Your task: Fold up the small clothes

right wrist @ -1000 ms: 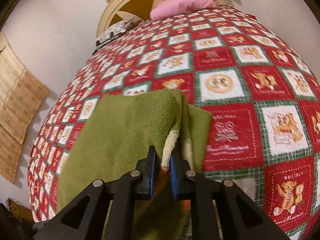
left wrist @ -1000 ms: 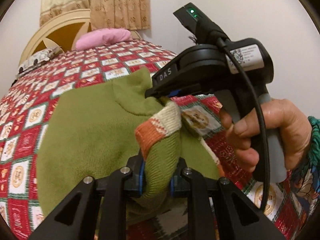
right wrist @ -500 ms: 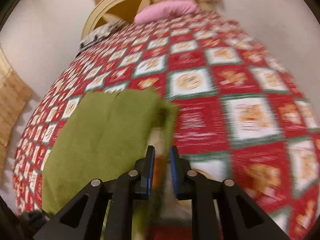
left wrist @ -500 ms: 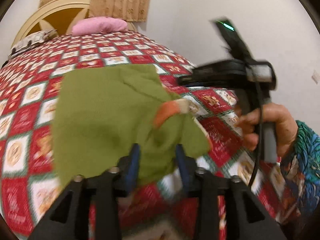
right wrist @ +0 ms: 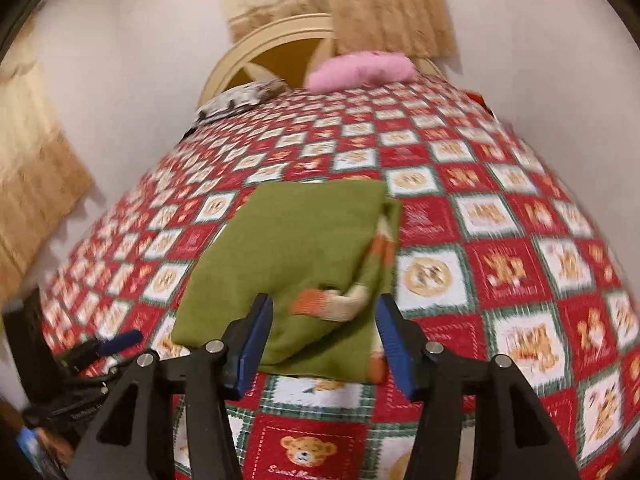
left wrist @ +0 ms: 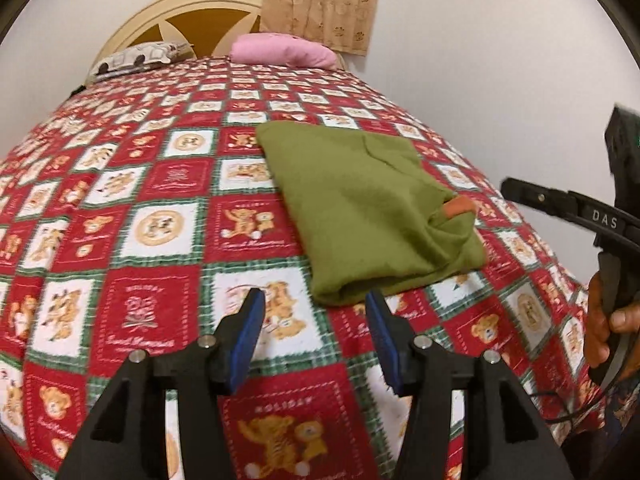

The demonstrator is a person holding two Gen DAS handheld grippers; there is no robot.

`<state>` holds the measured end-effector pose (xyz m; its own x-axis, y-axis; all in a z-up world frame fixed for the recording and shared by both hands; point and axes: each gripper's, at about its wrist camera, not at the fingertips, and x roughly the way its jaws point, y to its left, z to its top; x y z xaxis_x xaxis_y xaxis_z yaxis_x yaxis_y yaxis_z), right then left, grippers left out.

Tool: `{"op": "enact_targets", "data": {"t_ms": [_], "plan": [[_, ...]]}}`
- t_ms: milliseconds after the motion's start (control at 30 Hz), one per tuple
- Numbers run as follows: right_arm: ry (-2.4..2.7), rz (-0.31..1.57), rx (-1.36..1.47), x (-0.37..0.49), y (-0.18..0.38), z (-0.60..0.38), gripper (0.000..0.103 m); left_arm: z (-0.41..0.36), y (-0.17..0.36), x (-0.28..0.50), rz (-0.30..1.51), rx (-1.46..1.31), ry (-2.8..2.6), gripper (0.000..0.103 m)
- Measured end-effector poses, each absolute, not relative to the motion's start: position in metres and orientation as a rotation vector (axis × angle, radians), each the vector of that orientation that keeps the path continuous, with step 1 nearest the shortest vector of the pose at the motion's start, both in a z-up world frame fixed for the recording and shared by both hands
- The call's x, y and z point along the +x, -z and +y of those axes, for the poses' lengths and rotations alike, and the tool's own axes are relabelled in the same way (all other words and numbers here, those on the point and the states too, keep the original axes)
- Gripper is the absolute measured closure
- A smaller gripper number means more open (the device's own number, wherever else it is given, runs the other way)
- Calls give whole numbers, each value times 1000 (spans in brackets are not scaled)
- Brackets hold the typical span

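A small green knit sweater (left wrist: 360, 212) lies folded on the bed, with an orange and cream cuff (left wrist: 460, 205) poking out at its right edge. It also shows in the right wrist view (right wrist: 304, 248), cuff (right wrist: 332, 300) toward me. My left gripper (left wrist: 316, 312) is open and empty, just short of the sweater's near edge. My right gripper (right wrist: 325, 316) is open and empty, its fingers either side of the sweater's near end, above it. The right gripper's body (left wrist: 600, 216) shows at the right of the left wrist view.
The bed has a red, white and green teddy-bear quilt (left wrist: 152, 248). A pink pillow (left wrist: 284, 50) and a patterned pillow (left wrist: 136, 58) lie by the cream headboard (left wrist: 192, 8). Walls close in on the right and left.
Both grippers let go of the sweater, opened and drew back. The sweater dropped flat onto the quilt, folded.
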<state>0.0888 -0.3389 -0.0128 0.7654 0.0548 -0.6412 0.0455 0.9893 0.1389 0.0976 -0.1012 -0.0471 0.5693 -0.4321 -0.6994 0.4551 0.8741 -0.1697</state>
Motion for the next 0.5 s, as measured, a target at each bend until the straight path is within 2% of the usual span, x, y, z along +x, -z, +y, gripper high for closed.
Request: {"op": "enact_targets", "data": {"t_ms": [100, 133, 200, 267, 367, 500], "plan": [[-16, 706, 18, 105, 15, -314, 49, -97, 45, 93, 810, 46, 512, 48], [-18, 736, -18, 115, 21, -309, 52, -96, 43, 90, 811, 46, 510, 48], [-23, 805, -60, 128, 37, -307, 67, -94, 42, 90, 811, 49, 508, 48], [3, 886, -104, 134, 57, -310, 88, -90, 41, 89, 807, 48, 506, 48], [33, 955, -48, 123, 83, -332, 95, -86, 43, 93, 815, 35, 501, 48], [29, 890, 315, 89, 86, -377, 96, -84, 50, 103, 847, -7, 503, 48]]}}
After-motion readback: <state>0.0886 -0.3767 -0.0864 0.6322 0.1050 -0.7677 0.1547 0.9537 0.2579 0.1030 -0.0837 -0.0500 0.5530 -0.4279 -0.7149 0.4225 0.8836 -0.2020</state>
